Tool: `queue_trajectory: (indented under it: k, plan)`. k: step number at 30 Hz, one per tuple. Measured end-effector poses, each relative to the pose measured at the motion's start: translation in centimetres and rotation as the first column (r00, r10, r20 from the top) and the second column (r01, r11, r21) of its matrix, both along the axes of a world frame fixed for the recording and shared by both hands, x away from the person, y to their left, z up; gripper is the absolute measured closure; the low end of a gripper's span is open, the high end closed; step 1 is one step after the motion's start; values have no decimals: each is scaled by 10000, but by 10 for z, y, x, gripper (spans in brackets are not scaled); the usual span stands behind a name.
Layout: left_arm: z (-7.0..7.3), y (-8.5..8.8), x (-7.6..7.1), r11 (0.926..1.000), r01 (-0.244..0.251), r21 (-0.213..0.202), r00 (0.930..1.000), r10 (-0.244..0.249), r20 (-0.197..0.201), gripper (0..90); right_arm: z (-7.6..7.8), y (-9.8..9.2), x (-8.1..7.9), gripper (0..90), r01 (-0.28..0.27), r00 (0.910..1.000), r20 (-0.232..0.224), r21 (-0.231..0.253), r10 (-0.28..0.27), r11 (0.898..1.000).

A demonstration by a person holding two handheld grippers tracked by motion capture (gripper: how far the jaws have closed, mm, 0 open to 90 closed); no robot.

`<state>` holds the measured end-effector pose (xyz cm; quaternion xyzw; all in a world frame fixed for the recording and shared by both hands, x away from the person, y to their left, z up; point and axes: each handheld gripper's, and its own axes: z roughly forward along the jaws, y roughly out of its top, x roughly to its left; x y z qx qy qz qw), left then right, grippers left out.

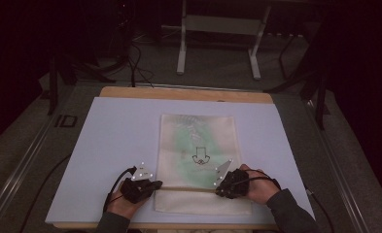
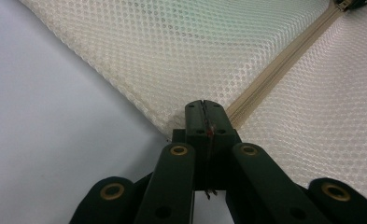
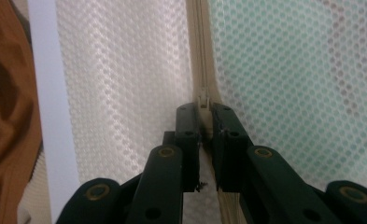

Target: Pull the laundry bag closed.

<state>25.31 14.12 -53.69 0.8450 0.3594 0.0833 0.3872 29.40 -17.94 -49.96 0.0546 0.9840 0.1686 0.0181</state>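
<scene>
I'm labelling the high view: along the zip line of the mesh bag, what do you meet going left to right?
Left gripper → bag's zip across the mesh bag → right gripper → person's right hand.

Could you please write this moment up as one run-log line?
left gripper shut on cream mesh zip pouch edge at zip end | right gripper shut on cream zip slider | pouch flat on white board
</scene>
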Motion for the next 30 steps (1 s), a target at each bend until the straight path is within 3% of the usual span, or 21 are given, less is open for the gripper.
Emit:
queue_trajectory:
  k: [30]
  plan:
    - [0,0,1,10000,-20,-40,10000,19,-56,894,3,-19,2,824,147,9999,-8,-73,-147,9999]
